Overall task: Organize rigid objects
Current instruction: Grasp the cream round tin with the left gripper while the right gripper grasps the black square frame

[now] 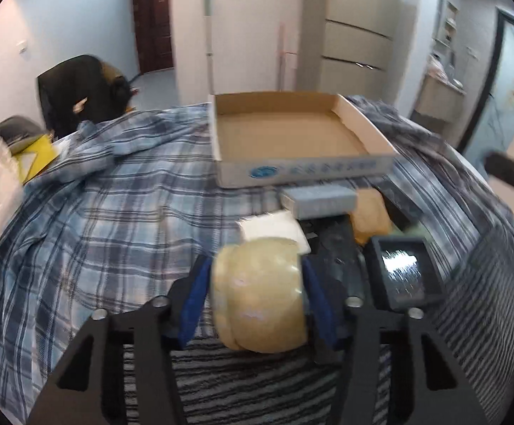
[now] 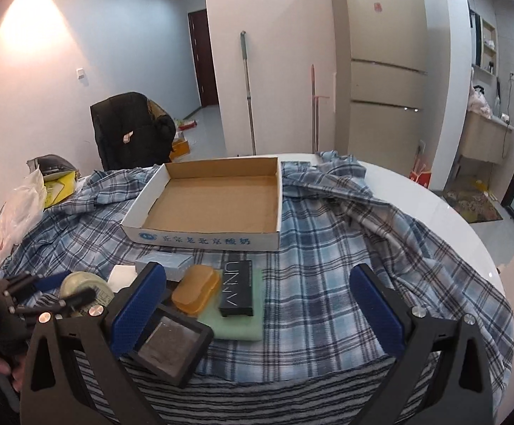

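A yellowish tape roll (image 1: pixel 260 294) sits between the blue pads of my left gripper (image 1: pixel 258 301), which touch it on both sides; the roll (image 2: pixel 83 287) also shows at the far left of the right wrist view. Beyond it lie a white block (image 1: pixel 274 226), a grey-blue box (image 1: pixel 319 200), an amber case (image 1: pixel 370 219) and a black framed case (image 1: pixel 402 272). An open cardboard tray (image 1: pixel 306 173) stands empty behind them. My right gripper (image 2: pixel 257 304) is open above a black box (image 2: pixel 237 292) on a green pad (image 2: pixel 235 329), gripping nothing.
A blue plaid shirt (image 2: pixel 327 248) covers the round white table (image 2: pixel 451 219), with a striped cloth (image 2: pixel 257 400) at the near edge. Plastic bags (image 2: pixel 23 209) pile up at the left. A chair with a black jacket (image 2: pixel 129 127) stands behind.
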### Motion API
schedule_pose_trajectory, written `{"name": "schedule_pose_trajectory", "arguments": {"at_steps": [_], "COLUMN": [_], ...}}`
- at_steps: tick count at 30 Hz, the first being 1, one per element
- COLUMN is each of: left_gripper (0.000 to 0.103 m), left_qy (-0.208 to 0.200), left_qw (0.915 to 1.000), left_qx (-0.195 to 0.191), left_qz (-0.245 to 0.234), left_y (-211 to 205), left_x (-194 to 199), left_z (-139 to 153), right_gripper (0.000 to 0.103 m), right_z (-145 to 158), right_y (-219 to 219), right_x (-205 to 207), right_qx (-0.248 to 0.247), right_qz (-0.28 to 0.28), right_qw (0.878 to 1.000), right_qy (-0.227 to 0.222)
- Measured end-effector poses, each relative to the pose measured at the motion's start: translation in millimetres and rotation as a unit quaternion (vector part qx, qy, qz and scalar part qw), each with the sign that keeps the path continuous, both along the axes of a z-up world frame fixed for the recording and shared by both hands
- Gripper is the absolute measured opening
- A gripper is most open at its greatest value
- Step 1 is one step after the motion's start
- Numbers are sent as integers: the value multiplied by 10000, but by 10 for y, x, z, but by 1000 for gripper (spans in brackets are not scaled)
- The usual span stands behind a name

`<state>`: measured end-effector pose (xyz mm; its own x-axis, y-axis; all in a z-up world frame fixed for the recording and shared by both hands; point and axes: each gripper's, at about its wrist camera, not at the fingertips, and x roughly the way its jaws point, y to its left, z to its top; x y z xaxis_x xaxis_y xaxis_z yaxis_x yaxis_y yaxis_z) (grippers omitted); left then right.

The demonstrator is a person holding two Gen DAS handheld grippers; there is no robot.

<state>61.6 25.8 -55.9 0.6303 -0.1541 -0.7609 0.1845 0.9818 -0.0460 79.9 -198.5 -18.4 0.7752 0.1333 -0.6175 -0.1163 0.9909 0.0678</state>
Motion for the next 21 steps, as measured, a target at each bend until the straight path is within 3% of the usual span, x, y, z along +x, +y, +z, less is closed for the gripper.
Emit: {"name": "schedule_pose_trajectory", "arguments": {"at_steps": [3, 9, 11, 13, 16, 21], "left_gripper": [50, 50, 50, 50, 50, 50], "left_qy": [31, -93, -509, -1183, -2100, -2963], "left_qw": [9999, 9998, 9984, 9925, 9765, 9514], "left_qx": [-108, -156, -62, -66, -21, -134], "left_qz": [-36, 60, 226, 299, 495, 832], "left_y": [-24, 11, 17, 30, 55, 196], "left_x": [6, 11, -64, -209, -418, -609], "left_z": [-40, -91, -26, 134, 304, 432], "right_gripper": [103, 103, 103, 103, 103, 98], "right_z": [45, 33, 8, -29, -92, -259], "right_y": [136, 247, 284, 310, 366, 614], "right_x": [-45, -70, -58, -10, 54, 101], "right_qx": [-322, -223, -309, -219, -15, 363], "right_qz": [-61, 32, -32, -14, -96, -23], "right_qw": [9992, 9997, 9995, 9997, 9991, 9949], "right_qy": [-229, -67, -43, 120, 414, 942]}}
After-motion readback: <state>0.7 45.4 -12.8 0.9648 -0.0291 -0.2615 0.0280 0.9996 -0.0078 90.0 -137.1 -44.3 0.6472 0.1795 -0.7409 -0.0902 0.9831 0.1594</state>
